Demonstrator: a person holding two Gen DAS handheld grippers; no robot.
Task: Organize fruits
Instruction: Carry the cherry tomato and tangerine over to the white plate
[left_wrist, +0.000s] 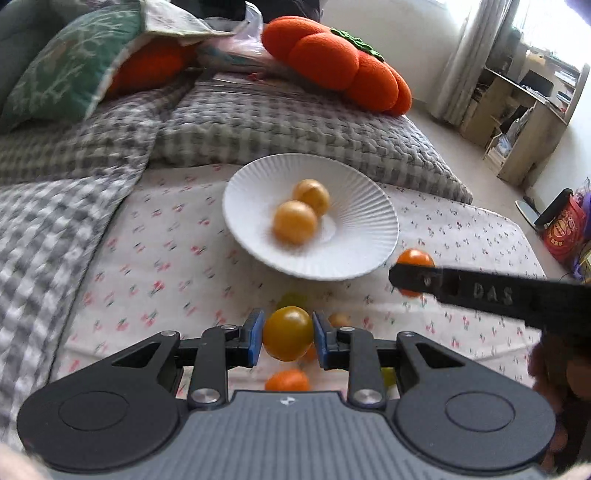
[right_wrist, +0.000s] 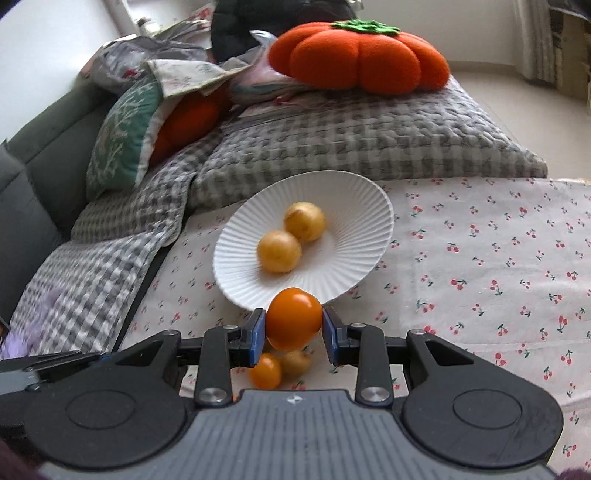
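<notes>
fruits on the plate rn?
2. Both yellow fruits lie touching near the middle of the white plate: one nearer, one behind it. Nothing on the plate looks hidden.

A white ribbed plate (right_wrist: 236, 280) carries two pale yellow fruits (right_wrist: 279, 251). The sheet (right_wrist: 480, 258) under it is white, sprinkled with little red cherries on green stems. Behind lies a grey-and-white checked blanket (right_wrist: 351, 147), an orange pumpkin cushion (right_wrist: 358, 55) with a green top, and a teal cushion (right_wrist: 118, 147) with a white, perhaps branching, pattern. Each gripper (right_wrist: 293, 326) is black with blue pads (right_wrist: 257, 328).
</notes>
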